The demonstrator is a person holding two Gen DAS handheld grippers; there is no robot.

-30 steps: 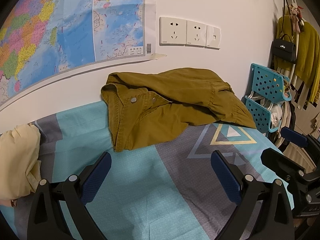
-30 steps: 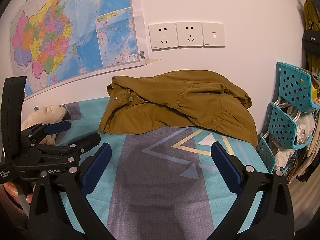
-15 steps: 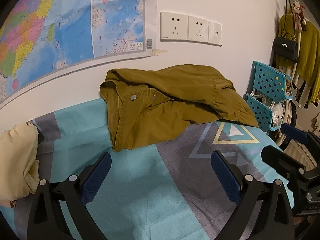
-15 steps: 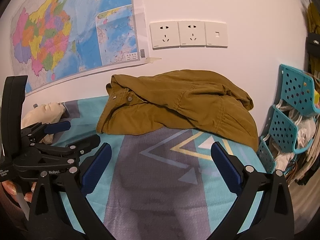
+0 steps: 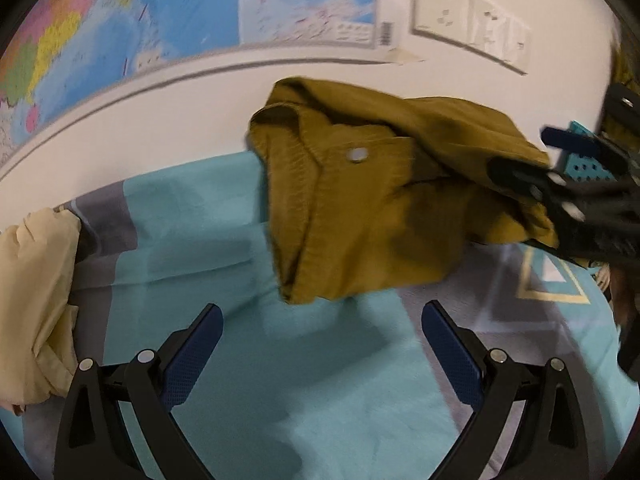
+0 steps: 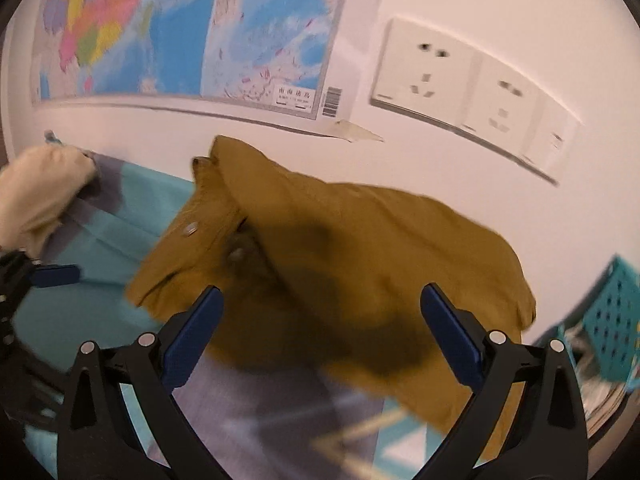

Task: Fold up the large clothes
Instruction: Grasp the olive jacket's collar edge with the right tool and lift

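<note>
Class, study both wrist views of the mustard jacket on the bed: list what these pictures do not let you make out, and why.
- Jacket right part: left wrist view, hidden behind the right gripper.
- Jacket's near hem: right wrist view, covered by the right gripper fingers and shadow.
- Map lettering: both views, motion blur.
- Cream garment: cut off by the left edge.
- Teal basket: cut off at right, blurred.

The wall map point(image 6: 192, 28) carries the only print. At its lower right corner a small white legend box point(image 6: 295, 97) holds a row of about four Chinese characters, too blurred to read with confidence, with finer print beneath that cannot be made out. Just beside it stands a barcode point(image 6: 332, 102), its digits illegible. Place names across the map are smeared by motion. In the left wrist view the barcode shows again, unreadable.
</note>
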